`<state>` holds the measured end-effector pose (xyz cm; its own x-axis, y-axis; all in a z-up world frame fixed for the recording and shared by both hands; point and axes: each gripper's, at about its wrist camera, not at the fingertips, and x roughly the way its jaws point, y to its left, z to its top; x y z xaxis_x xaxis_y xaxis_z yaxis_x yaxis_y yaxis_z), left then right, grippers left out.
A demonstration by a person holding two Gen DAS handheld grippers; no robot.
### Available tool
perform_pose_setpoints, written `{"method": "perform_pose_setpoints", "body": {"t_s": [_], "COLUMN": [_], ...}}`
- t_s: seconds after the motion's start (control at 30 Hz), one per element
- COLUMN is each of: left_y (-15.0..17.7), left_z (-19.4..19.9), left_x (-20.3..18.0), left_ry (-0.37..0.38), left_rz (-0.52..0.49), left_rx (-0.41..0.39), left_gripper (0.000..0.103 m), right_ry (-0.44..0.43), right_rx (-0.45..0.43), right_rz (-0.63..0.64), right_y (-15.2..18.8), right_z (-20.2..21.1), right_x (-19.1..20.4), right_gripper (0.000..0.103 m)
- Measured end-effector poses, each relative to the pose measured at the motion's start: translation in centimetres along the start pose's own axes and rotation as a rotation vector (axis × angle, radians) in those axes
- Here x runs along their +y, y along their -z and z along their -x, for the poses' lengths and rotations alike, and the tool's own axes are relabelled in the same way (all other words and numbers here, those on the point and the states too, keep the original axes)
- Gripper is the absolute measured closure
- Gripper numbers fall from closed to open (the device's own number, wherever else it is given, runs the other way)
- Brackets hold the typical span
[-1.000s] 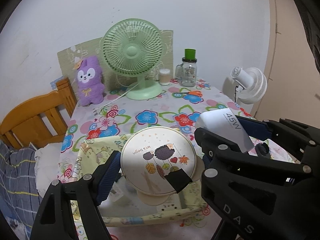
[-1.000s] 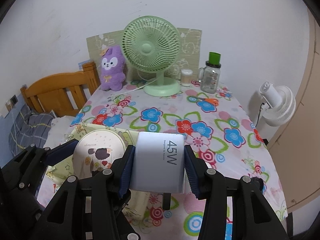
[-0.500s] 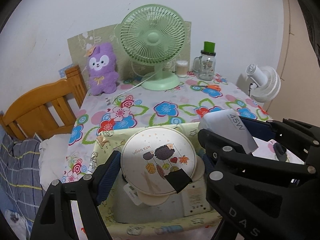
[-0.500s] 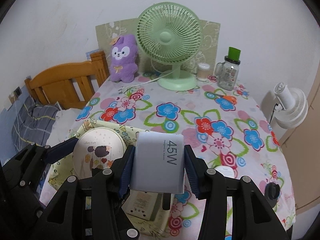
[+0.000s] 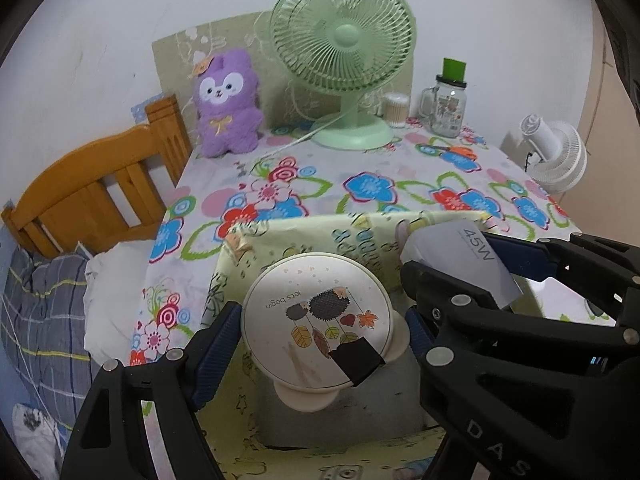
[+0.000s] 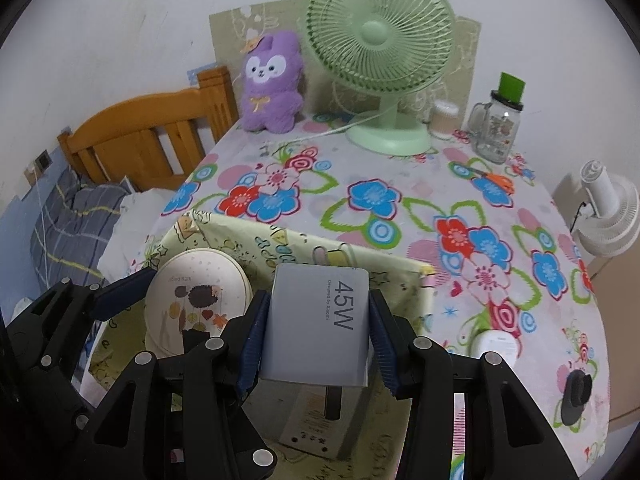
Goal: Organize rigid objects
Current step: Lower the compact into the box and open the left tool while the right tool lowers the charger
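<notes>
My left gripper (image 5: 322, 332) is shut on a round cream box (image 5: 318, 328) with a leaf and hedgehog print on its lid. Its blue pads press the box's two sides. My right gripper (image 6: 318, 334) is shut on a white box marked 45W (image 6: 320, 328). Both boxes hang over a yellow patterned fabric storage bin (image 6: 256, 248) at the near edge of the table. Inside the bin lies a grey-white flat box (image 6: 316, 420). In the left wrist view the 45W box (image 5: 460, 256) and the right gripper's fingers (image 5: 520, 256) stand just right of the round box.
A flowered tablecloth (image 6: 400, 200) covers the table. At the back stand a green fan (image 6: 380, 36), a purple plush (image 6: 270, 84), a glass jar with a green lid (image 6: 498, 128) and a small cotton swab jar (image 6: 442, 120). Orange scissors (image 6: 494, 178), a small white round thing (image 6: 498, 344) and a black knob (image 6: 576, 394) lie right. A wooden bed frame (image 6: 140, 140) is left.
Both grippers have moved forward and down with their boxes, and now hang low over the fabric bin. Neither grip has changed.
</notes>
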<state>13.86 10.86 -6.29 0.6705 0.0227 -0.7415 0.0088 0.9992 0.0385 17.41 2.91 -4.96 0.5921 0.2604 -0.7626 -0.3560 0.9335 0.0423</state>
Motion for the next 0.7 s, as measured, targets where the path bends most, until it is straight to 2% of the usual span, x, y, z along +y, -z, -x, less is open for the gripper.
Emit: {"method": "perform_pose_setpoints", "body": {"t_s": [0.37,0.57,0.6,0.7], "left_y": [0.4,0.4,0.4,0.3], "left_z": [-0.7,-0.8,-0.8,-0.8], "left_x": [0.1,-0.1,-0.1,-0.1], "left_ry": [-0.019,-0.01,-0.003,-0.001], "left_rz": [-0.031,-0.041,-0.037,-0.029], "left_rx": [0.011,0.01,0.012,0.016], "left_gripper": [0.018,0.012,0.008,0.007], "right_ry": [-0.029,-0.041,-0.042,-0.039], "right_rx": [0.062,0.088,0.081,0.056], "right_rz": [-0.031,-0.057,-0.059,-0.043], "right_y": [0.0,-0.2,-0.2,-0.3], "right_z": [-2.7,-3.4,-3.3,-2.8], "right_x": [0.0,-0.5,-0.5,-0.3], "right_gripper": [0.052,0.052,0.051,0.046]}}
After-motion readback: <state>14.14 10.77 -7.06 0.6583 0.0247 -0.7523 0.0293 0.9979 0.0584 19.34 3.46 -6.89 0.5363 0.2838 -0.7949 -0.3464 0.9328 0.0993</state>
